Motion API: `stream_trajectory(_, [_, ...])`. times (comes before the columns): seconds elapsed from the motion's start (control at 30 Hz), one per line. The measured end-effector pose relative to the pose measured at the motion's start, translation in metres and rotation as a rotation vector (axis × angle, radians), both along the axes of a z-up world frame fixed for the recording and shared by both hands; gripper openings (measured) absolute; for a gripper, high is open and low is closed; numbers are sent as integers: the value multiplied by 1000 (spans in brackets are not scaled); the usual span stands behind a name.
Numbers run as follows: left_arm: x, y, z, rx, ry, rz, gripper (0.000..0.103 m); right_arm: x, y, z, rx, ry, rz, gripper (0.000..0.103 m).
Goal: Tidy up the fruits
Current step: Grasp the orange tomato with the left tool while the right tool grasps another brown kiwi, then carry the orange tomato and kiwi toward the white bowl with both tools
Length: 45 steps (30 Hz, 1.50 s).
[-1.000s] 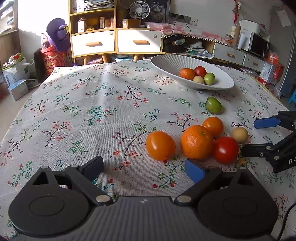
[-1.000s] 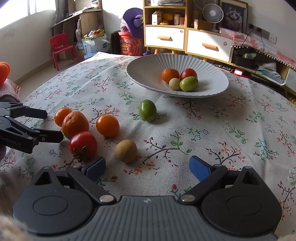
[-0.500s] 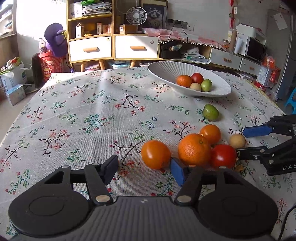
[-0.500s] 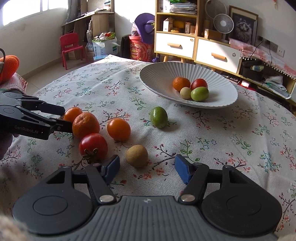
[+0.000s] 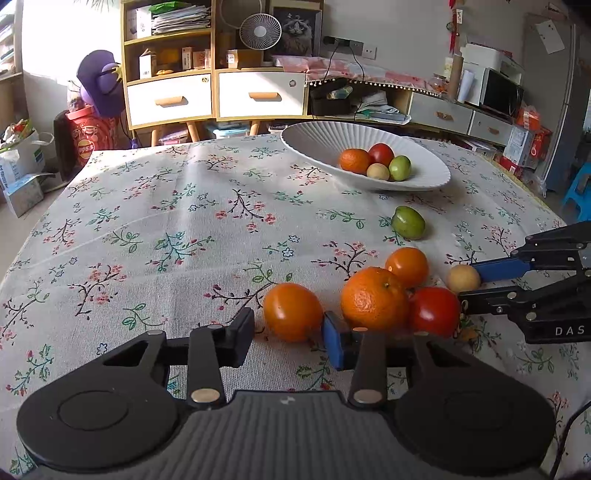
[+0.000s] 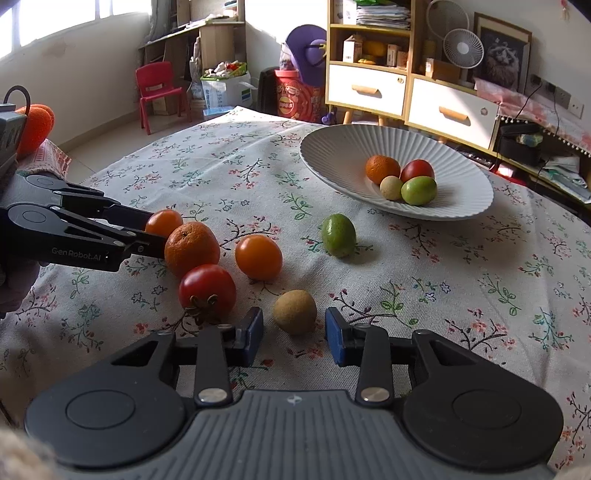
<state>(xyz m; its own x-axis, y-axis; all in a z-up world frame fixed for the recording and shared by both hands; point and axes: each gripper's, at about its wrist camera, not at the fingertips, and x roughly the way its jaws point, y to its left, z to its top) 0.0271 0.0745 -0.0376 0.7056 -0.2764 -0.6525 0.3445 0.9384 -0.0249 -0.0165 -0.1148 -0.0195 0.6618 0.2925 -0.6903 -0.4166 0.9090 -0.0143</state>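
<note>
A white ribbed bowl (image 5: 314, 142) (image 6: 332, 162) at the back holds several fruits. Loose on the floral cloth lie a green fruit (image 5: 407, 222) (image 6: 338, 235), a small orange (image 5: 406, 266) (image 6: 258, 257), a large mandarin (image 5: 373, 298) (image 6: 191, 248), a red tomato (image 5: 434, 311) (image 6: 207, 291), a smooth orange fruit (image 5: 293, 311) (image 6: 163, 222) and a tan fruit (image 5: 463, 278) (image 6: 294, 311). My left gripper (image 5: 290, 338) (image 6: 147, 236) is open, its fingers on either side of the smooth orange fruit. My right gripper (image 6: 294, 336) (image 5: 467, 282) is open, its fingers flanking the tan fruit.
Beyond the table's far edge stand a drawer cabinet (image 5: 218, 96), shelves with a fan (image 5: 259, 32), a red chair (image 6: 157, 92) and boxes. The cloth's left part (image 5: 129, 229) bears only its flower print.
Both grippers have narrowed and moved forward. The left one has come around the smooth orange fruit, the right one around the tan fruit. No fruit has moved.
</note>
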Motion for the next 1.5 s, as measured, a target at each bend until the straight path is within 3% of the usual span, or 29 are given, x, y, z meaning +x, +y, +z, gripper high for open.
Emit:
stream_trajectory(0.33, [1, -1, 1, -7, 12, 0, 25, 1, 2, 1, 7, 6, 4, 23])
stream_trajectory(1.1, [7, -11, 19, -24, -1, 1, 24, 6, -3, 11, 60, 1, -16, 23])
stream_trajectory(1.5, [22, -35, 37, -54, -24, -12, 24, 25, -15, 26, 100, -36, -83, 23])
